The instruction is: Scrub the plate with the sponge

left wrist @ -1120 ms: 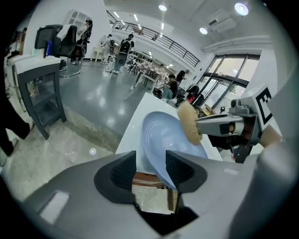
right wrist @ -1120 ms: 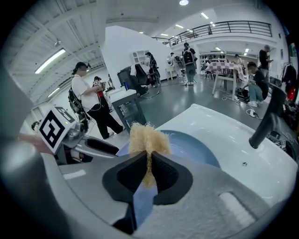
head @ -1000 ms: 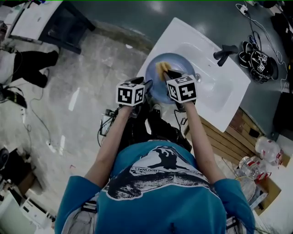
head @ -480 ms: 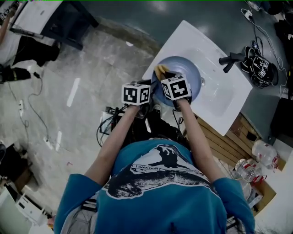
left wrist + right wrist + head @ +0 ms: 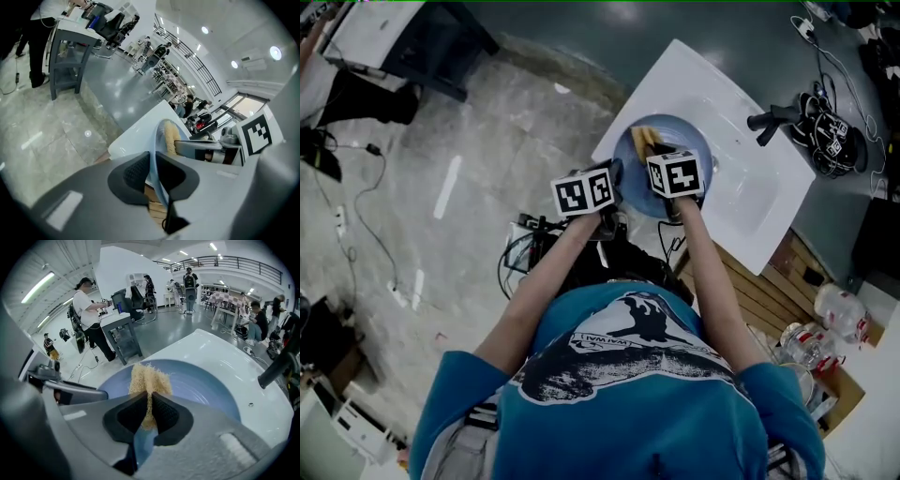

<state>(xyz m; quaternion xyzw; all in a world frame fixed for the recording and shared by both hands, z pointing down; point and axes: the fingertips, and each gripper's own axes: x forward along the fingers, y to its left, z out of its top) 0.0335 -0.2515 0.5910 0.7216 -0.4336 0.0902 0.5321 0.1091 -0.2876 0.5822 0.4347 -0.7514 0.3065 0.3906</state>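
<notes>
A pale blue plate (image 5: pixel 682 137) rests in the white sink (image 5: pixel 741 192). My left gripper (image 5: pixel 614 175) is at the plate's near-left edge; its jaws are closing and both pads touch the thin rim (image 5: pixel 155 183) between them. My right gripper (image 5: pixel 652 150) is shut on a yellow fibrous sponge (image 5: pixel 641 139), held against the plate's left part. In the right gripper view the sponge (image 5: pixel 148 378) sticks up between the pads over the plate (image 5: pixel 201 385). In the left gripper view the sponge (image 5: pixel 171 138) lies behind the rim.
A black faucet (image 5: pixel 769 120) stands at the sink's far right side. Cables and black gear (image 5: pixel 830 127) lie beyond it. A wooden pallet (image 5: pixel 769 281) with plastic bottles (image 5: pixel 848 305) is at the right. People and desks stand on the grey floor farther off.
My left gripper has moved right onto the plate's rim and its jaws have come together round it. My right gripper has kept the sponge on the plate, shifting slightly.
</notes>
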